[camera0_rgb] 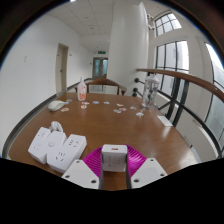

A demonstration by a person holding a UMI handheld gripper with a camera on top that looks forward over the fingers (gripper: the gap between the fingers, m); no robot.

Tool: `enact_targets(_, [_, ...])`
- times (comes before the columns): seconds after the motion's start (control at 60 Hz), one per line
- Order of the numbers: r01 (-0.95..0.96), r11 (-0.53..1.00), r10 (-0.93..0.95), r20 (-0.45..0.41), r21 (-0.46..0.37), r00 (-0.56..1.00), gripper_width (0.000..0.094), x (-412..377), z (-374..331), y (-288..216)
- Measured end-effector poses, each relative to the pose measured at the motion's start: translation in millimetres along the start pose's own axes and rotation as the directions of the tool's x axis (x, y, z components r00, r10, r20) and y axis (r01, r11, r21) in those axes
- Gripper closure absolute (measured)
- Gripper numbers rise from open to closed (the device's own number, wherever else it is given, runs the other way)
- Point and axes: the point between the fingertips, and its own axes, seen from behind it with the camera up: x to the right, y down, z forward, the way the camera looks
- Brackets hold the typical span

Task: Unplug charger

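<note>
A white cube charger (113, 157) sits between my gripper's (114, 168) two pink pads, which press on its left and right sides. It is held over the wooden table (120, 125), apart from the white power strip (66, 152) that lies to the left of my fingers. Another white plug block (44, 142) rests at the strip's left side. The charger's prongs are hidden.
The round wooden table carries small scattered items at its far side: a bottle (82, 89), a white box (57, 104), a white device (150, 92). Chairs stand beyond the table. Windows are at the right and a door at the back left.
</note>
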Motion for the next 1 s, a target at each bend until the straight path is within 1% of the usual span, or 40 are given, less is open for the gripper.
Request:
enact_targets(0.067, [0.007,1.0,-0.007,-0.001,-0.013,1.0,0.0586,-2.1,10.7,-2.3])
enact_targets(0.1, [0.007,0.999,-0.007,0.008,-0.034,1.0,0.0581,-4.8,15.9,1.4])
enact_targets(0.183, [-0.047,0.994,0.052,0.053,-0.094,0.997,0.0526,-16.8,26.5,14.0])
enact_targets(0.233, [-0.089,0.993,0.093,0.066,-0.072,0.993,0.0493,-18.3,28.5,8.3])
enact_targets(0.25, [-0.095,0.993,0.099,0.066,-0.071,0.993,0.0467,-19.6,29.3,8.8])
enact_targets(0.283, [-0.098,0.993,0.103,0.064,-0.065,0.993,0.0384,-18.6,28.3,8.1])
enact_targets(0.3, [-0.098,0.993,0.102,0.063,-0.062,0.993,0.0286,-17.7,27.3,7.7])
enact_targets(0.35, [-0.1,0.994,0.102,0.063,-0.047,0.993,0.0145,-14.7,23.4,4.1])
enact_targets(0.367, [-0.102,0.994,0.104,0.063,-0.042,0.993,0.0166,-14.7,21.7,2.8])
enact_targets(0.4, [-0.106,0.994,0.107,0.068,-0.031,0.992,0.0131,-14.8,17.9,0.2])
enact_targets(0.45, [-0.105,0.994,0.106,0.082,-0.019,0.991,0.011,-13.9,9.7,-3.7])
enact_targets(0.517, [-0.1,0.995,0.1,0.089,-0.006,0.991,0.011,-11.5,-4.3,-7.6])
enact_targets(0.75, [-0.106,0.99,0.097,0.1,0.088,0.99,0.0119,-2.7,-73.3,-17.7])
enact_targets(0.917, [-0.065,0.989,0.051,0.1,0.134,0.994,0.0121,-6.5,-117.6,-10.7])
enact_targets(1.0, [-0.022,0.988,0.009,0.086,0.152,0.996,0.0124,-5.9,-132.2,-4.5])
